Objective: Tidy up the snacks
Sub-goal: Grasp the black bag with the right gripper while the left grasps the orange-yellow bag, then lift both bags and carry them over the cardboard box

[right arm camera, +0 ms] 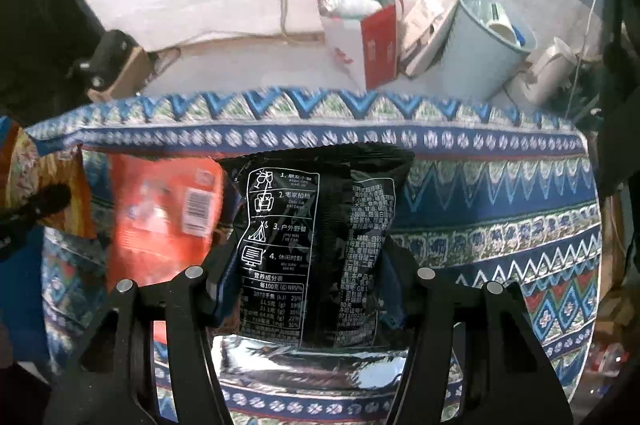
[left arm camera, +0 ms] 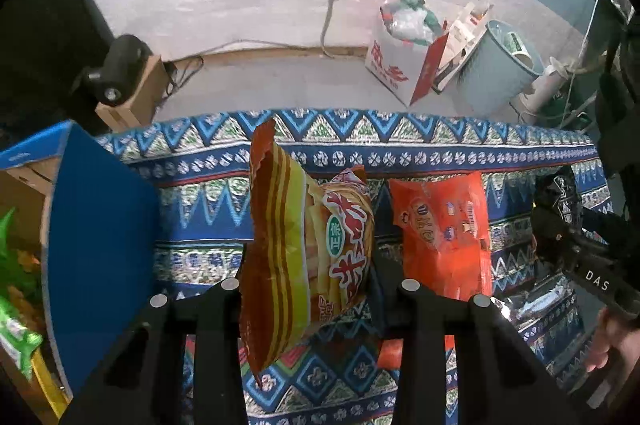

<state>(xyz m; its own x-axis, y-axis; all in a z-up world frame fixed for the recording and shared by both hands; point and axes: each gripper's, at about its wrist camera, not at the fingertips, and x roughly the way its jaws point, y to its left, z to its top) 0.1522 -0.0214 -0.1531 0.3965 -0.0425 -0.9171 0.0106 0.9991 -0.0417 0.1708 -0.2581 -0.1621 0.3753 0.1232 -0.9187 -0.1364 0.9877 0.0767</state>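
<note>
- The left gripper, at the bottom centre of the left wrist view, is clenched on a yellow and red snack bag, which hangs tilted above the patterned tablecloth.
- The right gripper, at the bottom centre of the right wrist view, is clenched on a black snack bag, printed back facing the camera, its silver lower edge showing below the fingers.
- An orange snack bag lies flat on the cloth between the two held bags, right of centre in the left view.
- A likely good next move: carry each bag clear of the cloth and of the orange bag, keeping a gentle squeeze so the contents are not crushed, and bring the yellow and red bag over the blue cardboard box.
- Only the left view shows that box, at the left edge, with green packets already inside; it also shows the other gripper's body and a hand at lower right.
- Only the right view shows the black bag's printing and the barcode on the orange bag.
</note>
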